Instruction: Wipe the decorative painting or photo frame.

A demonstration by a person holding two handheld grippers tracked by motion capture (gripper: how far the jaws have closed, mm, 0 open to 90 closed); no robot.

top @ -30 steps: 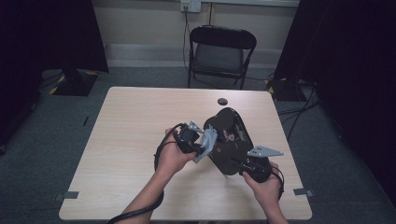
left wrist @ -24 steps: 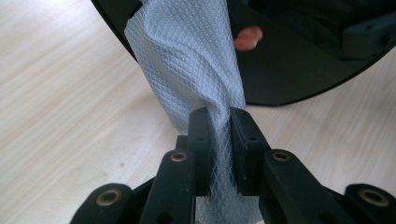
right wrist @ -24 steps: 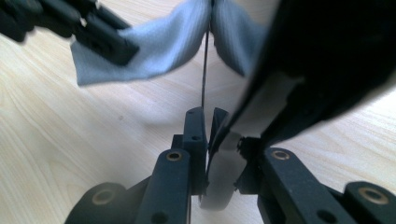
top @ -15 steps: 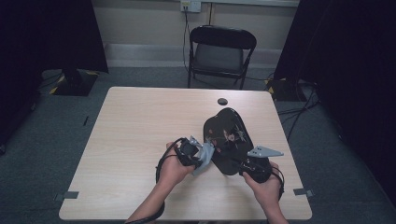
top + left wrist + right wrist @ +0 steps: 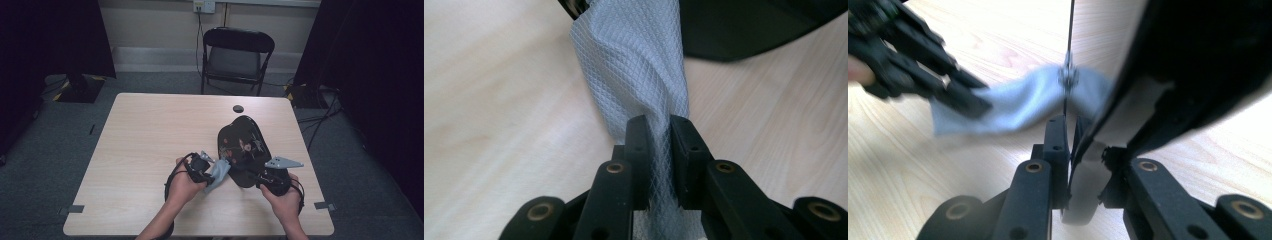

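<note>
A black oval tray (image 5: 245, 147) with a pale flower pattern stands tilted over the table's right half. My right gripper (image 5: 261, 178) is shut on its near rim, and the right gripper view shows the jaws (image 5: 1073, 131) pinching the thin edge of the tray (image 5: 1198, 60). My left gripper (image 5: 212, 173) is shut on a pale grey-blue cloth (image 5: 219, 172) just left of the tray's lower edge. In the left gripper view the mesh-textured cloth (image 5: 634, 65) runs up from the shut jaws (image 5: 658, 131) towards the tray (image 5: 749, 25). The cloth (image 5: 1018, 102) hangs close above the tabletop.
The light wooden table (image 5: 150, 145) has bare room on its left and far parts. A small black round object (image 5: 238, 108) lies near the far edge. A black folding chair (image 5: 237, 55) stands behind the table.
My left hand has sunk with the cloth, from the tray's face down to beside its lower left edge near the tabletop. The right hand and tray have stayed put.
</note>
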